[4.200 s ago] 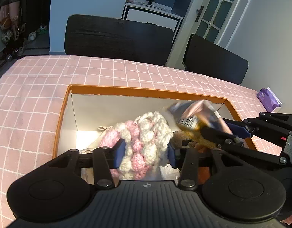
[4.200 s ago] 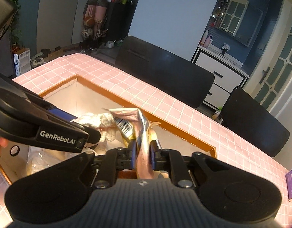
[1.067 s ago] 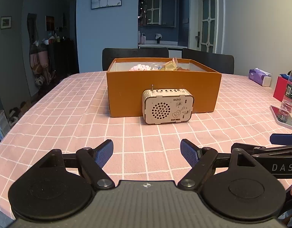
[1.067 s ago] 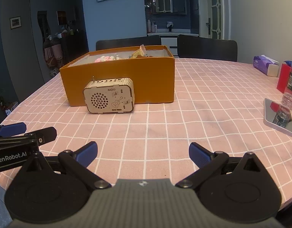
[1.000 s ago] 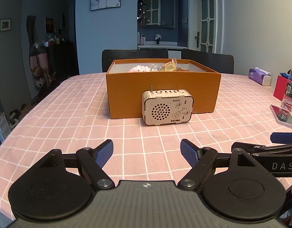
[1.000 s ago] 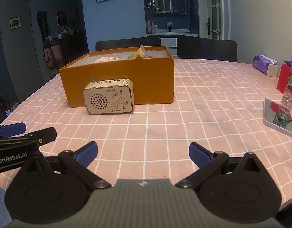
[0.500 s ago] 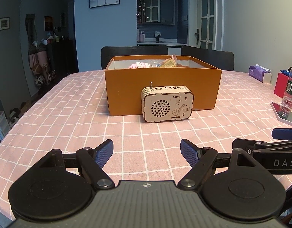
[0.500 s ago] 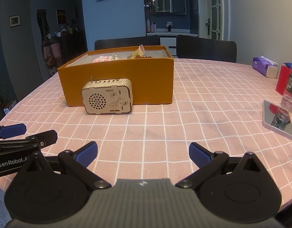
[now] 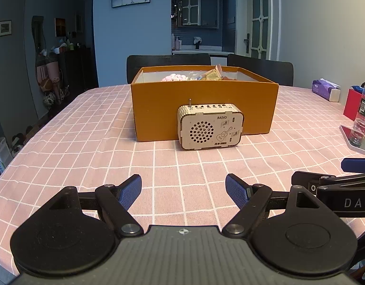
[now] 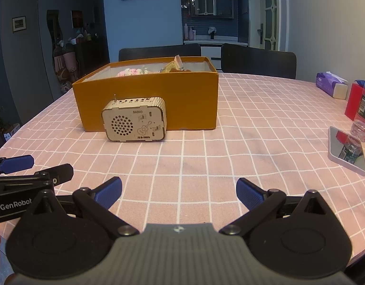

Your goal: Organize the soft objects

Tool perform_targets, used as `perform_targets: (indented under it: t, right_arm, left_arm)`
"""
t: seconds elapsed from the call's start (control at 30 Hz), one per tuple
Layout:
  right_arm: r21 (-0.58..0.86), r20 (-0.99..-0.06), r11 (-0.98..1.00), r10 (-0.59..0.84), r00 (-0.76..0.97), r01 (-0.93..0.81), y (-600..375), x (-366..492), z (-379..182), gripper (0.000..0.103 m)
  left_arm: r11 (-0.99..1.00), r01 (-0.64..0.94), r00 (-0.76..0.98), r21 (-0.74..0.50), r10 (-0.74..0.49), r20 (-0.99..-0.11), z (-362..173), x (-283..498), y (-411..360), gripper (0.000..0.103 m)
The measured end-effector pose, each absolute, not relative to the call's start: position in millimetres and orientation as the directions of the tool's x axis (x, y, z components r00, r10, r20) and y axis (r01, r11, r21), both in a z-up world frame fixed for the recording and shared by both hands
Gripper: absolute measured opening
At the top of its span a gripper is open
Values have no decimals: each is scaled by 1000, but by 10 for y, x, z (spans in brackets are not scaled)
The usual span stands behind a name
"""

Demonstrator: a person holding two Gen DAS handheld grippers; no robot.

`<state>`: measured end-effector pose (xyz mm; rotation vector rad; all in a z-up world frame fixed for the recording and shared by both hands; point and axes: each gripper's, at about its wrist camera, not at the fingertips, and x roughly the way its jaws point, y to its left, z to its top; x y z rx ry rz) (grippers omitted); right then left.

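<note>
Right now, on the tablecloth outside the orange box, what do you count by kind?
Wooden radio: 1
Tissue pack: 1
Red container: 1
Water bottle: 1
Mirror: 1
Open grippers, left gripper and right gripper: 2
Total: 7

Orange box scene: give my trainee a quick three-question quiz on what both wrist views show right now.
1. True or false: the left gripper holds a soft object.
2. What stands directly in front of the orange box: A) wooden radio B) tissue pack C) water bottle?
3. Fill in: the pink-and-white knitted item lies ___ the box.

Key: 1 false, both grippers, right gripper included, are open and empty; 2 A; 3 inside.
</note>
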<state>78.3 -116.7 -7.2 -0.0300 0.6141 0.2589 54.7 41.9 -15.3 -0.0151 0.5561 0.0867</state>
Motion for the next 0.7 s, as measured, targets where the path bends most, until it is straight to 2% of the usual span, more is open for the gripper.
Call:
perform_targets:
  t: [0.7]
  right_arm:
    - [57,-585,968,231,777,-245,-1152,769,-104,100]
  left_arm:
    - [997,-77,851,6,69,-521,-154,526,416,94]
